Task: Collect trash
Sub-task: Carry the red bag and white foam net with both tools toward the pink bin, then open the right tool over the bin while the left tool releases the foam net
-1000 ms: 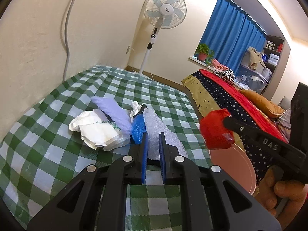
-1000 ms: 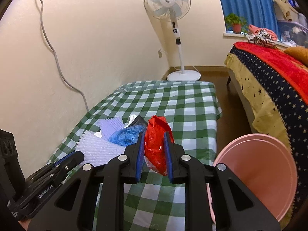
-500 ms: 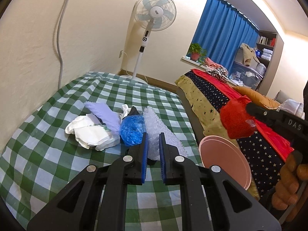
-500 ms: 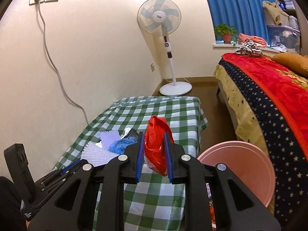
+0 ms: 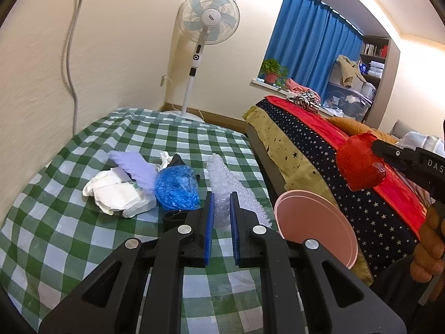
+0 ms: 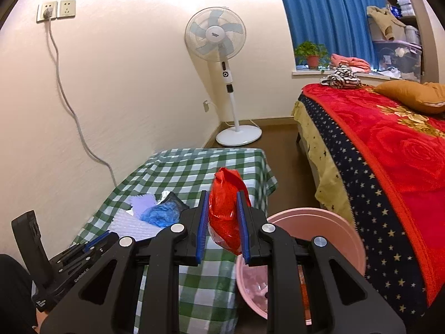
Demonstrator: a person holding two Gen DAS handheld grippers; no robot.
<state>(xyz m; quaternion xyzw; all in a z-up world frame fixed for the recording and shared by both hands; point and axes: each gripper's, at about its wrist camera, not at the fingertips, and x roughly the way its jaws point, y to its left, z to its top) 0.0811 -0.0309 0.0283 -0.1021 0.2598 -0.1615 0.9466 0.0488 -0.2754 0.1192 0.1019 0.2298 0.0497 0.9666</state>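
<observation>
- My right gripper (image 6: pixel 222 222) is pinching the red plastic bag (image 6: pixel 226 211) between its blue pads; the bag bulges above and sags below the jaws, so the hold is on its middle.
- I carry it clear of the checked tablecloth (image 6: pixel 194 172), above the near rim of the pink bin (image 6: pixel 328 222). Judgement: the bag is staged for dropping, which is why it hangs over the bin side of the table, not over the pile.
- The bin stands on the floor between table and bed (image 6: pixel 389 144), close to the table edge, so trash needs only a short carry. Some scraps seem to lie inside; too unclear to name.
- My left gripper (image 5: pixel 221 217) has its jaws drawn nearly together, leaving a narrow slot. A sheet of bubble wrap (image 5: pixel 228 183) runs through that slot; from the left wrist view I cannot tell for sure whether the pads press it or only flank it.
- Judgement: the left side is parked at the next piece while the right side finishes its delivery.
- Left on the cloth: blue plastic wad (image 5: pixel 176 190), white crumpled paper (image 5: pixel 116 194), lilac foam sheet (image 5: pixel 133 164), a dark scrap behind the blue wad. All bunched together mid-table, touching.
- Risk noted: the red bag is slick and light; released off-centre, it could catch the rim.
</observation>
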